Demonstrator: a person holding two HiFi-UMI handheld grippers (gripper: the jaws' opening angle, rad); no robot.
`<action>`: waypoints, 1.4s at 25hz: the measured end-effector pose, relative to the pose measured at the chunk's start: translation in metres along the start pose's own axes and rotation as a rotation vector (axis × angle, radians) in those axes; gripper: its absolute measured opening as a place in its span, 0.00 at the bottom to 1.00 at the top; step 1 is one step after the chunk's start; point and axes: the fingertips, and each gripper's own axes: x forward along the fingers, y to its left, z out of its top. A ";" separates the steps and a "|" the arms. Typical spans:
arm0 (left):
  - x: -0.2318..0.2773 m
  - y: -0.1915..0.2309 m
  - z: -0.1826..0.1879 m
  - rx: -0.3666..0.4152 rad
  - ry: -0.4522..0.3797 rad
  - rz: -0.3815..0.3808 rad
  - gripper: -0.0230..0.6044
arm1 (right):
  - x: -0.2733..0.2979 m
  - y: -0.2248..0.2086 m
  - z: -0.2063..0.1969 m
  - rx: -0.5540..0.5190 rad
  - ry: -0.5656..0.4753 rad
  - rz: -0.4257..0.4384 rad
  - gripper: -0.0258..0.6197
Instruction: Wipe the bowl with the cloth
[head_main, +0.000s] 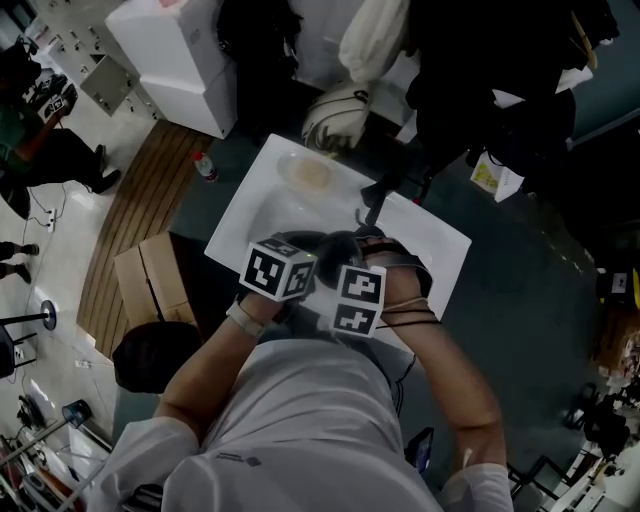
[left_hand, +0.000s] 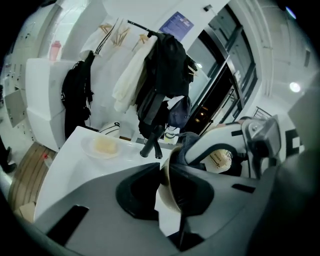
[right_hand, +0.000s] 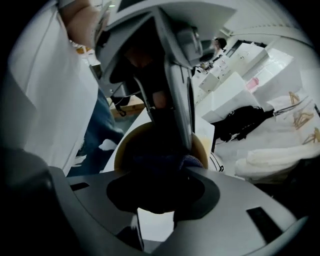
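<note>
The left gripper (left_hand: 167, 177) was clamped on the rim of the tan bowl (left_hand: 166, 199), one jaw inside the wall and one outside. At the lower centre of the left gripper view the bowl showed almost edge-on. It was probably tipped up this way so that its hollow faced the other tool.

The right gripper (right_hand: 162, 172) pointed down into that hollow. Its jaws stood fairly wide, and a bunched dark blue cloth (right_hand: 191, 160) filled the gap between them. The pads seemed to press on the wad, so I judged it gripped and not merely lying there. In the middle of the right gripper view the cloth sat low inside the bowl, against or very near its inner wall, which suits a wipe of the interior.

Both tools met at the centre of the head view, over the white counter (head_main: 250, 205). The black faucet (left_hand: 151, 142) stood just behind them. A small dish (left_hand: 102, 146) holding a pale yellow lump sat further back toward the upper left, well clear of the work.
</note>
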 end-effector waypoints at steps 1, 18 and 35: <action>-0.001 0.002 0.001 0.001 -0.009 0.015 0.10 | 0.003 -0.003 0.001 0.050 -0.007 -0.009 0.28; -0.017 0.016 0.022 0.135 -0.133 0.189 0.14 | 0.021 -0.038 0.009 1.410 -0.537 -0.070 0.27; -0.015 0.006 0.019 0.209 -0.145 0.199 0.15 | 0.017 -0.037 -0.008 1.741 -0.653 -0.100 0.21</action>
